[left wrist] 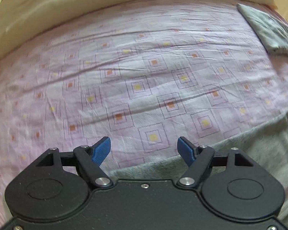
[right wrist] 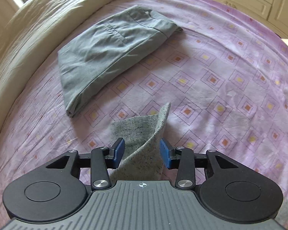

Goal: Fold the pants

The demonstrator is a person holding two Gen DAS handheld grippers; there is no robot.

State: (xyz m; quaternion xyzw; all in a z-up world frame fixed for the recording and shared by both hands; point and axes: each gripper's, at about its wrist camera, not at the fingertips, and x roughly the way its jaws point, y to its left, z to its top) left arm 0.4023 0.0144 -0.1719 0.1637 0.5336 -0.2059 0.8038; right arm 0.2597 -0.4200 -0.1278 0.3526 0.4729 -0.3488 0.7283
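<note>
A light speckled grey pant fabric stands up in a curled flap between the blue pads of my right gripper. The jaws stand apart and do not pinch it; the cloth leans by the right pad. The same grey fabric lies along the lower right of the left wrist view, under my left gripper's right finger. My left gripper is open wide over the sheet with nothing between its pads.
A folded grey-green pair of pants lies further up the bed, also at the upper right. The bed has a pink patterned sheet. A cream duvet lines the far side, and a cream cabinet stands beyond.
</note>
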